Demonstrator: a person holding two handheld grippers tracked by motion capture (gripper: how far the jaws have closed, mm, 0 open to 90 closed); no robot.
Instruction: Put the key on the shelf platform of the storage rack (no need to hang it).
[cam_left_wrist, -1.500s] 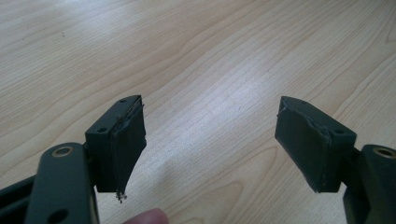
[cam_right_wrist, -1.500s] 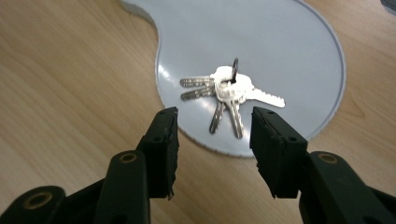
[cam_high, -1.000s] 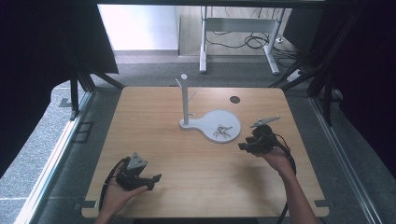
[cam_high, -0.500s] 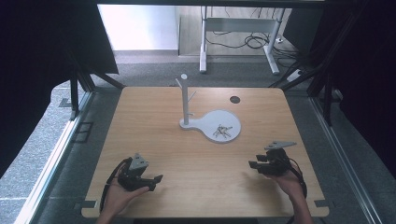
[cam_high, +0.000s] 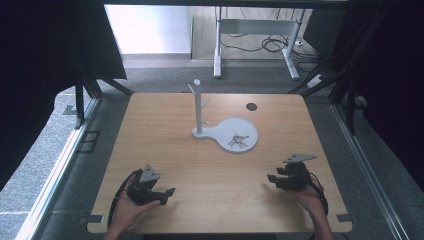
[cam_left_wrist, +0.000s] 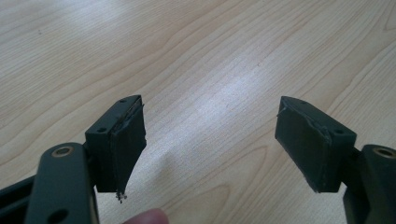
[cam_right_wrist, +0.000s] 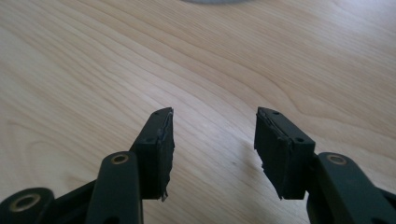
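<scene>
Left claw (cam_high: 167, 191) rests near the table's (cam_high: 165, 135) front-left corner, jaws apart, gripping nothing. Right claw (cam_high: 270, 178) sits near the front-right corner, jaws likewise apart and empty; 1 second ago it was beside the white stand (cam_high: 199, 107), since withdrawn. Stand's post is upright. Keys (cam_high: 238, 141) lie on its round base; their orientation is too small to make out.

A pale wooden bench (cam_high: 215, 165) stands on grey carpet (cam_high: 45, 165). Beyond it, a white desk frame (cam_high: 255, 40) sits among loose cables (cam_high: 272, 46).
</scene>
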